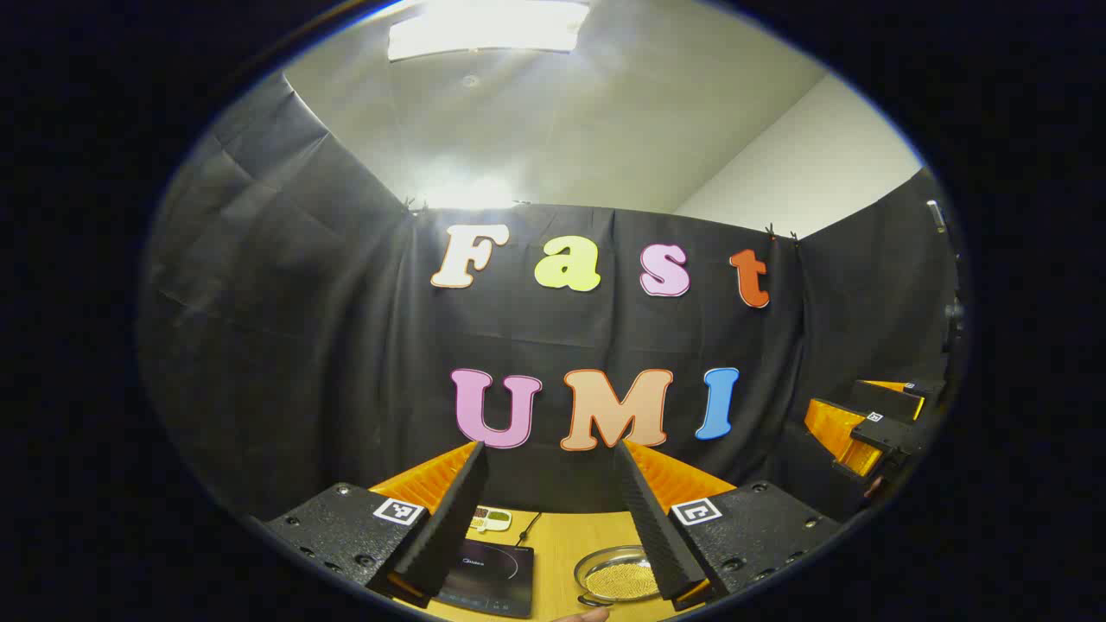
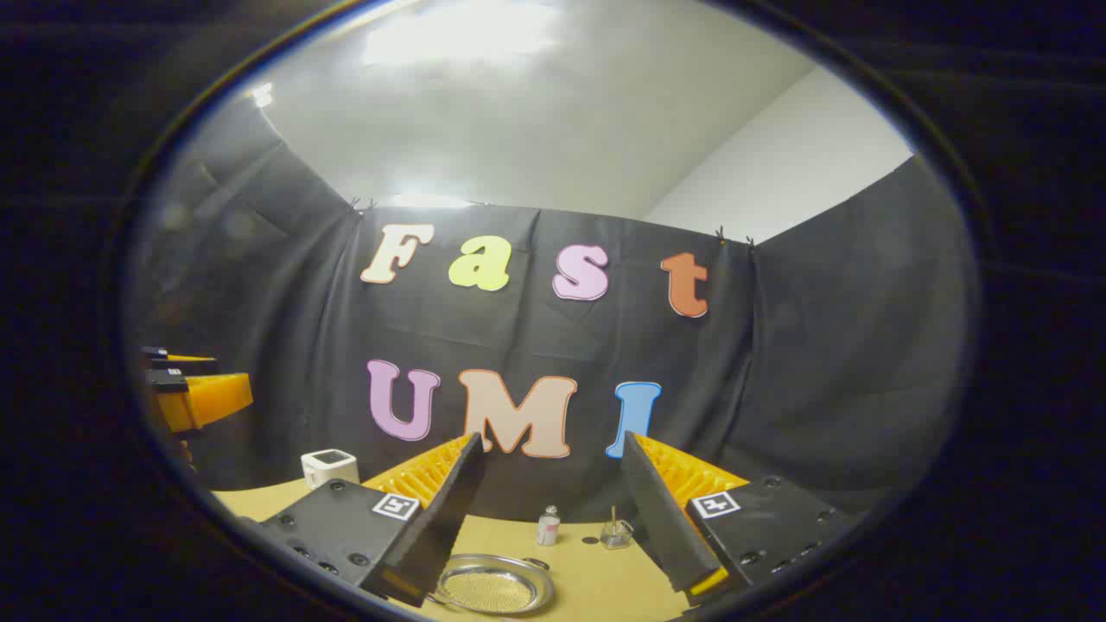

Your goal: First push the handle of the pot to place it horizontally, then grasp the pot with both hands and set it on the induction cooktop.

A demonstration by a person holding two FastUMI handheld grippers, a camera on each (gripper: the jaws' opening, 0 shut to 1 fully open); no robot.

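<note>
Both claws hang high above the counter (image 1: pixel 562 540), aimed mostly at the booth wall, so nothing is in hand yet. Judging by that, this is the start: the handle push hasn't begun.

Left claw (image 1: pixel 553 518): spread wide, nothing between the fingers. The pot (image 1: pixel 618 577) (shallow, metal, w/ a pale grainy-looking bottom) sits low and just inside its right finger; the induction cooktop (image 1: pixel 488 574) lies low and just inside its left finger. Pot and cooktop are near each other but apart. A small green-and-white item (image 1: pixel 494 519) lies beyond the cooktop.

Right claw (image 2: pixel 553 523): also released and empty. The pot (image 2: pixel 492 586) shows below it, near its left finger. Farther ahead btwn the fingers stand a small can (image 2: pixel 548 525) and a small glass jar (image 2: pixel 615 536); a white box (image 2: pixel 329 467) sits off to its left.

The pot's handle isn't clear enough to place (a hint at the rim, no more), so I can't tell its direction.

Next move, I'd say: drop one claw to pot level, find the handle, nudge it sideways till horizontal. After that, both claws grip opposite sides of the rim.
</note>
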